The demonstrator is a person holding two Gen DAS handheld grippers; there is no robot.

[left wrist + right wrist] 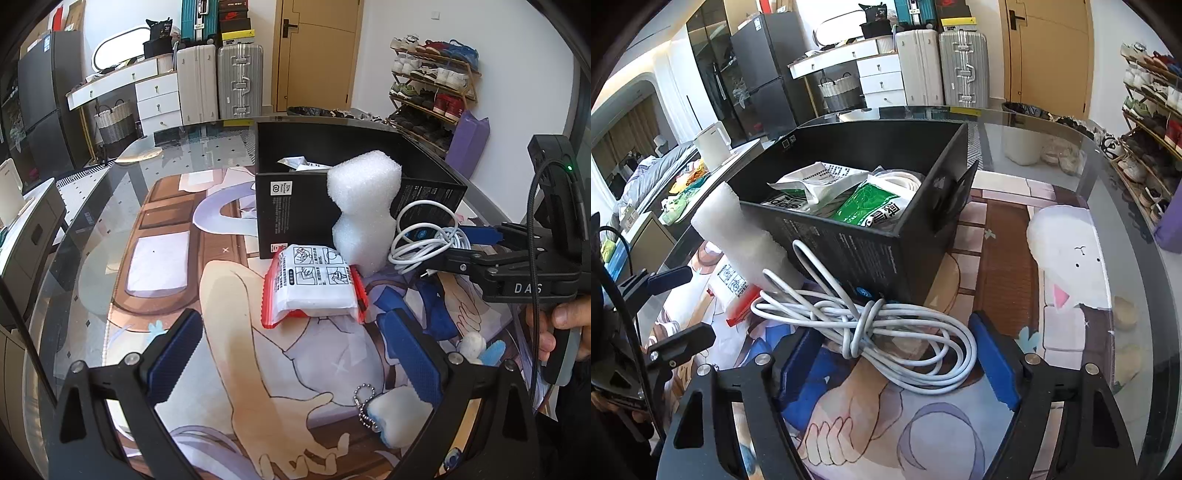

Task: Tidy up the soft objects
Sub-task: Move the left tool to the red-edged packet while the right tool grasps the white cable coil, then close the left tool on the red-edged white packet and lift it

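Left wrist view: left gripper (pixel 293 354) fills the lower part of the frame, its blue-padded fingers spread wide with nothing between them but the printed mat (pixel 236 295).
Left gripper state: open, holding nothing.
White packet (pixel 317 284): flat pouch with red edges, lying on the mat at frame centre, just above the left gripper's fingertips and apart from them.
Foam block (pixel 360 210): white, waisted in the middle, standing upright against the front of the black box (pixel 295 206), right of centre; its foot is just beside the packet.
Small white pad (pixel 399 413): low right of the frame, with a ball chain on it, next to the gripper's right-hand finger.
Right gripper in this view: at the right edge, held by a hand (pixel 565 328), its tips at the cable coil.
Right wrist view: right gripper (pixel 899 354) in the lower half, blue pads on either side of the coiled white cable (pixel 886 332).
Right gripper state: jaws partly open; the cable lies on the mat between them, and neither pad is seen pressing on it; held or not, it looks ungripped.
Cable position: centre of the frame, tied in a loose knot, in front of the black box's near corner, one loop resting up against the box wall.
Box contents: white and green soft packs (pixel 871 206) and another pale coil, upper centre.
Table (pixel 1052 147): glass, under the mat, upper right.
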